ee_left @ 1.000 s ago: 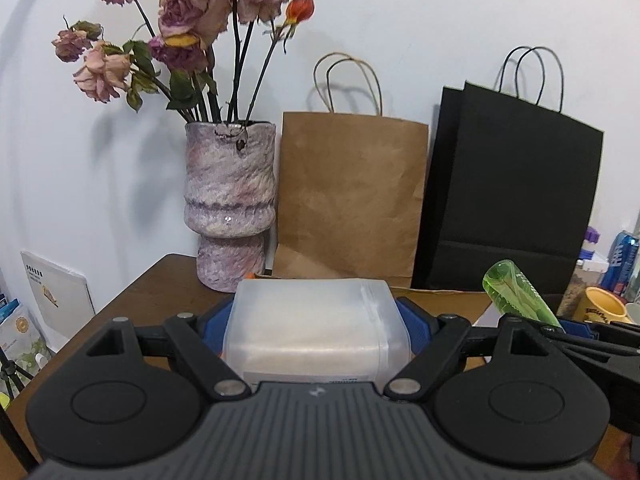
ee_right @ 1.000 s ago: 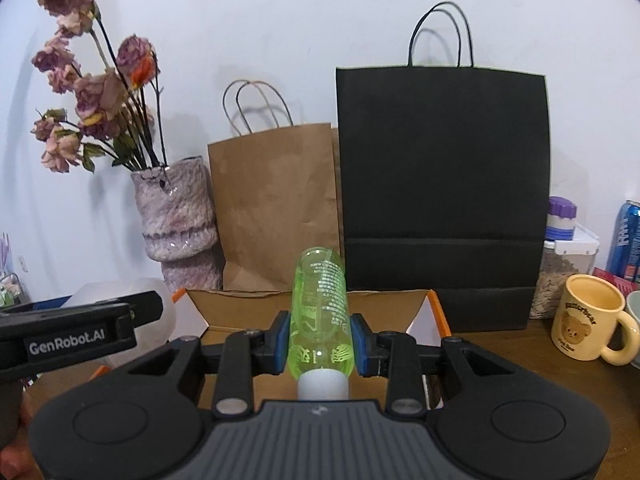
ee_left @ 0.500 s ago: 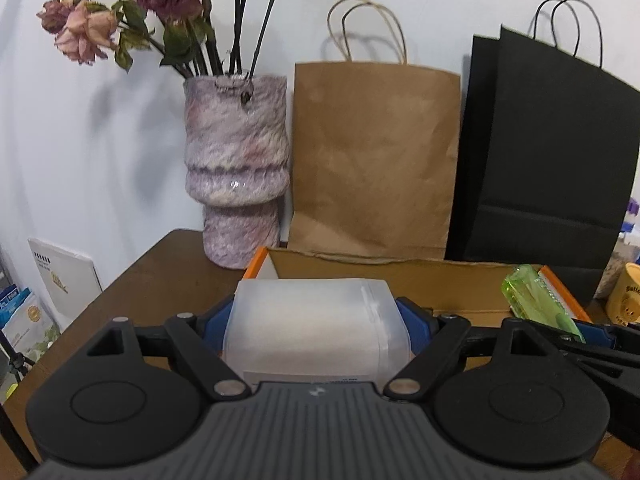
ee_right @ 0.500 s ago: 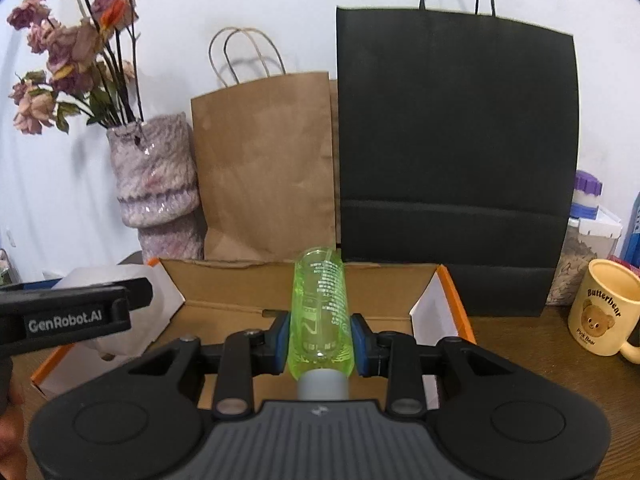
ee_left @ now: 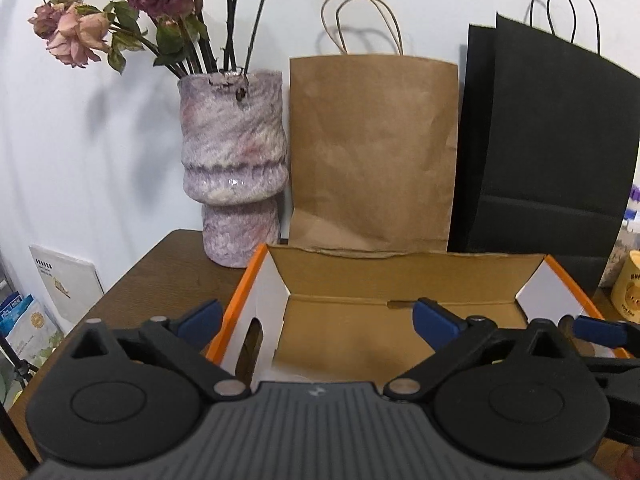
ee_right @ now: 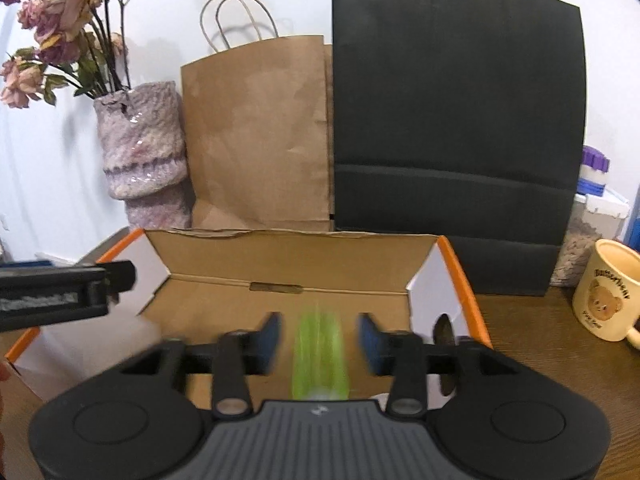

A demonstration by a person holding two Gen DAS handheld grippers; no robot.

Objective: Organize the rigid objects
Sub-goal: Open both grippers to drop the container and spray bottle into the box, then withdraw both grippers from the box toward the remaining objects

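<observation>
Cardboard box (ee_left: 400,276), open-topped, orange outer edges, white end flaps, brown corrugated inside; stands on a dark wooden table (ee_left: 168,276) in front of the bags.

Left gripper (ee_left: 316,320): jaws opening, spread wide over the left part of the box, blue pads apart with nothing between them. A pale patch shows low in the box just ahead of the gripper body (too little visible to name it).

Right gripper (ee_right: 320,340): jaws opening, blue pads clear of the green bottle (ee_right: 320,356) on both sides. The bottle, translucent green and motion-blurred, lies between the pads above the box floor; whether it touches the floor cannot be told.

Brown paper bag (ee_left: 372,152), twine handles, upright against the white wall, directly behind the box.

Black paper bag (ee_right: 456,128), taller, upright just right of the brown one.

Vase (ee_left: 232,168), mottled purple and white glaze, waisted shape, at the table's back left corner, beside the brown bag; holds dried roses (ee_left: 76,36).

Cream mug (ee_right: 604,292), bear print, on the table right of the box.

Clear storage container (ee_right: 592,220) with purple-topped lid, behind the mug (contents indistinct).
</observation>
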